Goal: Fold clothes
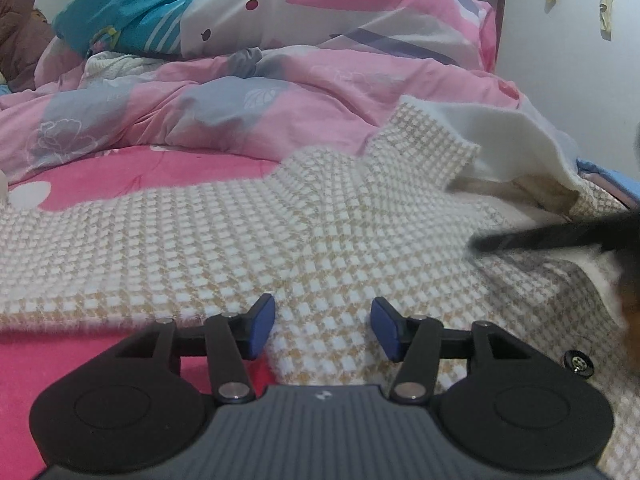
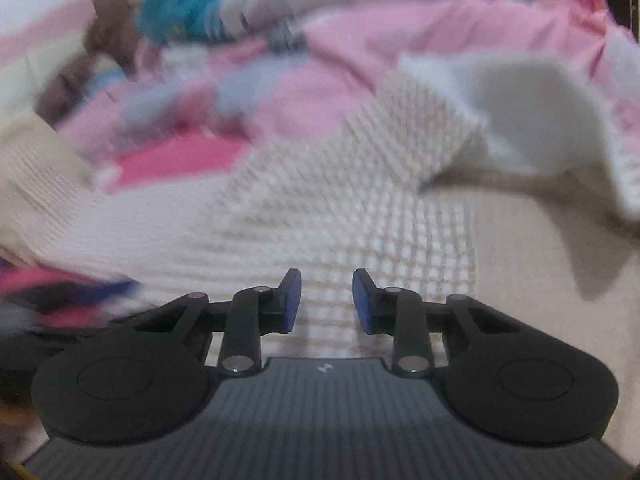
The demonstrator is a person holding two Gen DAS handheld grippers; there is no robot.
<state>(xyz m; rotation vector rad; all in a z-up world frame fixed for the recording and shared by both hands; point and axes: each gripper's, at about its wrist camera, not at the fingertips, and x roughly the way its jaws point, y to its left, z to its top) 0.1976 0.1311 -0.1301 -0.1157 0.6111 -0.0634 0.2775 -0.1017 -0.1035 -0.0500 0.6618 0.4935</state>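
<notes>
My left tongs (image 1: 323, 328) and right tongs (image 2: 326, 300) both gape empty over the houndstooth jacket (image 1: 240, 232), spread on the bed's pink sheet (image 1: 100, 356). Its thick, fleecy lining (image 1: 516, 144) could spring open, and the right view is blurred, risking a misjudged pinch.

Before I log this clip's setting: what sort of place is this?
Most likely a bedroom. A checked coat lies spread on a bed with a pink sheet, a rumpled pink duvet behind it and a teal pillow on top.
</notes>
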